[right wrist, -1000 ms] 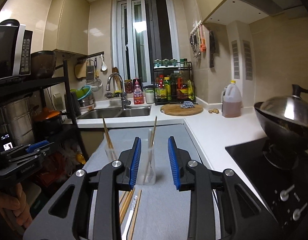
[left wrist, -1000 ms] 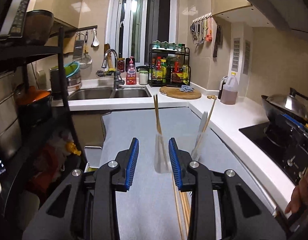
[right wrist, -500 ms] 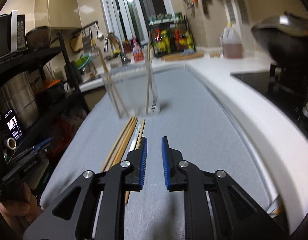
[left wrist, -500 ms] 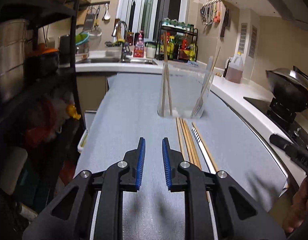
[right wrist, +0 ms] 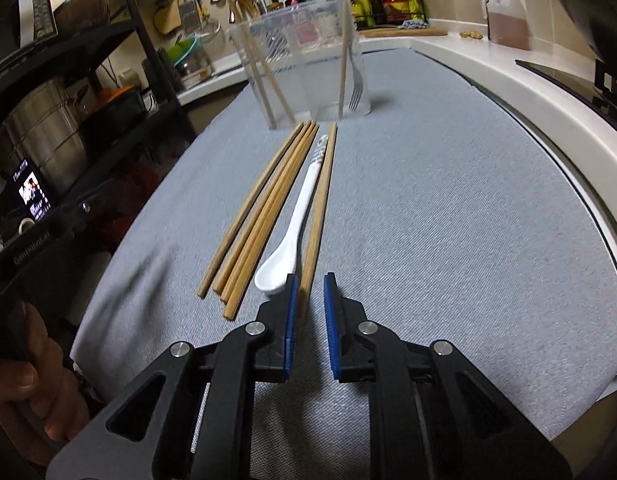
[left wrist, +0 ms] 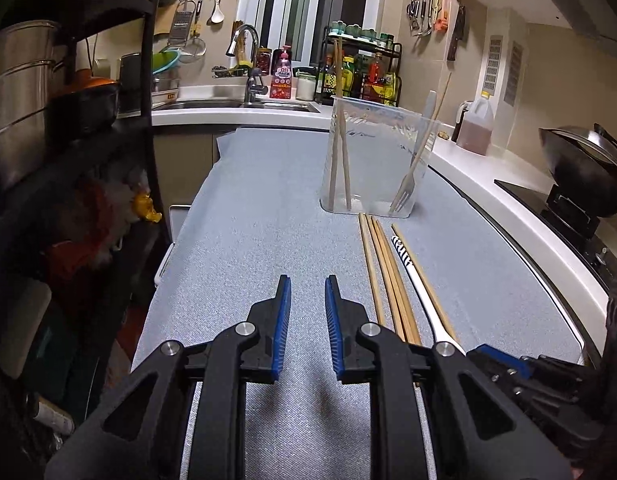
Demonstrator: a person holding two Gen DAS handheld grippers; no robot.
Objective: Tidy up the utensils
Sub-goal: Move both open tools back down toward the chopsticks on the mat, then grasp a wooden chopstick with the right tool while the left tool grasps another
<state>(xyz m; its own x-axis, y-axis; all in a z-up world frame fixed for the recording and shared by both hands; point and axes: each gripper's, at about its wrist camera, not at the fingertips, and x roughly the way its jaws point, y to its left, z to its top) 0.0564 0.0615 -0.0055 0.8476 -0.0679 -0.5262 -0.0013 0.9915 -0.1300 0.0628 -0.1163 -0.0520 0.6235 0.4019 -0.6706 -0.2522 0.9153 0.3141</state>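
A clear plastic container (left wrist: 372,156) stands on the grey mat (left wrist: 248,240), holding a pair of chopsticks, another stick and a fork (left wrist: 404,192). In front of it lie several wooden chopsticks (left wrist: 384,272) and a white spoon (left wrist: 416,284). My left gripper (left wrist: 307,284) hovers low over bare mat left of them, narrowly open and holding nothing. In the right wrist view, the white spoon (right wrist: 296,220) lies between the chopstick bundle (right wrist: 264,208) and a single chopstick (right wrist: 320,200). My right gripper (right wrist: 310,282) is narrowly open, with that chopstick's near end lying between its fingers.
A black shelf rack with pots (left wrist: 68,120) lines the left edge. The sink (left wrist: 236,104) and a bottle rack (left wrist: 364,76) are at the back. A wok on the stove (left wrist: 584,164) and an oil jug (left wrist: 474,128) stand right. A hand (right wrist: 32,380) holds the other gripper's handle.
Both grippers have pulled back from the container and dropped toward the mat. Their jaws have narrowed since a second ago. The right one now sits over the single chopstick's near end.
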